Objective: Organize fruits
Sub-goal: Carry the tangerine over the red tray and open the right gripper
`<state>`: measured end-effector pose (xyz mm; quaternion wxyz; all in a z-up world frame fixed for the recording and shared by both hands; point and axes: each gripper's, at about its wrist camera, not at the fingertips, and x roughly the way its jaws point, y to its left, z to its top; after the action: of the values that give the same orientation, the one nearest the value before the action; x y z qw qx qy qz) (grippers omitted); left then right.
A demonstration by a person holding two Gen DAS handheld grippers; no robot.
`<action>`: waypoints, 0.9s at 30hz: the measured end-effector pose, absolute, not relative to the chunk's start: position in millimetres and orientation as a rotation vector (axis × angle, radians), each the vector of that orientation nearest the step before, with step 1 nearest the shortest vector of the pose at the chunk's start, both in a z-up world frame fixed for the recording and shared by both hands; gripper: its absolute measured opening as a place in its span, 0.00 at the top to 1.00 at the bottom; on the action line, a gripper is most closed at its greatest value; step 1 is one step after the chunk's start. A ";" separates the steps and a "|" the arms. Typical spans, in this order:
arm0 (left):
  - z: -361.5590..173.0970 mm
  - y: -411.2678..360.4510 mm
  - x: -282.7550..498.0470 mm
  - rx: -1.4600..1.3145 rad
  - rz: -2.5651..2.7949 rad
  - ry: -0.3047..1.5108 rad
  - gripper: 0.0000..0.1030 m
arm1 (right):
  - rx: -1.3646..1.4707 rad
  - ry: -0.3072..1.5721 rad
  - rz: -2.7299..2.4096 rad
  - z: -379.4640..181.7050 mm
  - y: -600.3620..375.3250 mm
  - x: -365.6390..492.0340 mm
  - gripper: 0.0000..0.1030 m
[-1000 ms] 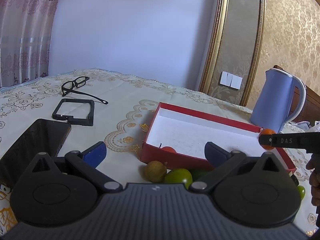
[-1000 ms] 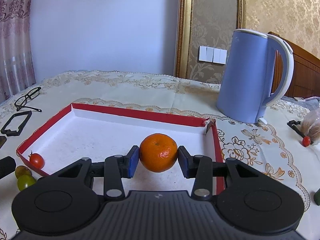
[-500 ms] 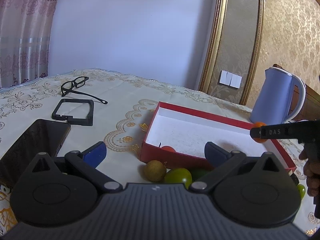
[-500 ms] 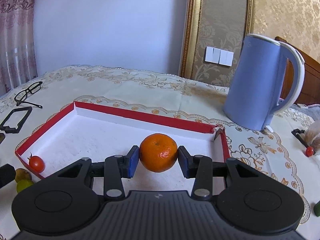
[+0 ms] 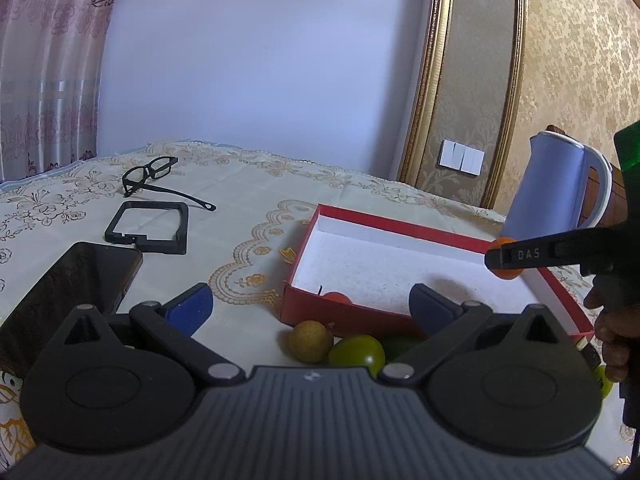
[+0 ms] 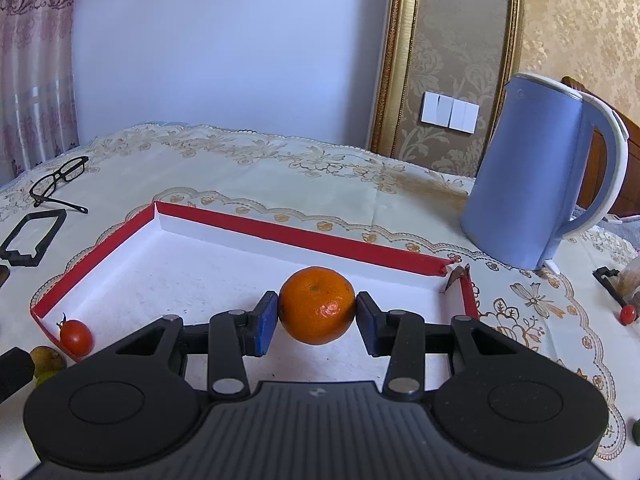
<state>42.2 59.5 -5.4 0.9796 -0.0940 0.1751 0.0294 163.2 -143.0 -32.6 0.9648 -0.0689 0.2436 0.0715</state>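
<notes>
Fruits are split between the red box (image 6: 256, 226) and the tabletop (image 6: 304, 168). Going left to right: a brownish round fruit (image 5: 311, 341) and a green fruit (image 5: 357, 353) lie on the cloth just outside the box's near left corner, a cherry tomato (image 6: 76, 337) sits inside that same corner, and the mandarin (image 6: 317, 305) hangs over the white floor of the box, pinched at its sides between the blue pads of the right tool (image 6: 317, 314), which is closed partway on it. The left tool (image 5: 310, 310) hovers with its jaws wide apart and nothing between them, above the loose fruit.

Risks, as I judge them: the mandarin is round and held only at two small patches, so a tilt or a slack squeeze could let it slip. Released from this height, it could roll across the smooth floor and hit the tomato or hop the low wall. The torn far right corner of the box (image 6: 454, 272) offers little stop.

Hard to make out: a third fruit behind the green one is mostly hidden by the left tool. Near the tabletop's right edge, a small red fruit (image 6: 628, 314) and a pale bundle are cut off by the frame, as is a green fruit (image 5: 602, 380) beside the person's hand (image 5: 612, 340).
</notes>
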 end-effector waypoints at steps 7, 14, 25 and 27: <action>-5.2 59.3 41.8 -0.192 0.056 0.354 0.00 | -0.140 0.502 0.143 -33.6 -142.1 167.3 0.59; -5.2 59.0 41.1 -0.195 0.054 0.356 0.00 | -0.140 0.510 0.138 -33.0 -139.2 175.1 0.59; -5.7 58.6 41.6 -0.192 0.058 0.353 0.00 | -0.100 0.531 0.120 -33.9 -138.6 190.7 0.59; -5.7 57.8 41.3 -0.187 0.059 0.351 0.00 | -0.092 0.538 0.114 -34.5 -139.5 193.1 0.59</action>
<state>41.3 57.8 -5.7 0.9798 -0.0930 0.1743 0.0294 193.1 -139.5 -34.5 0.9614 -0.0453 0.2657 0.0564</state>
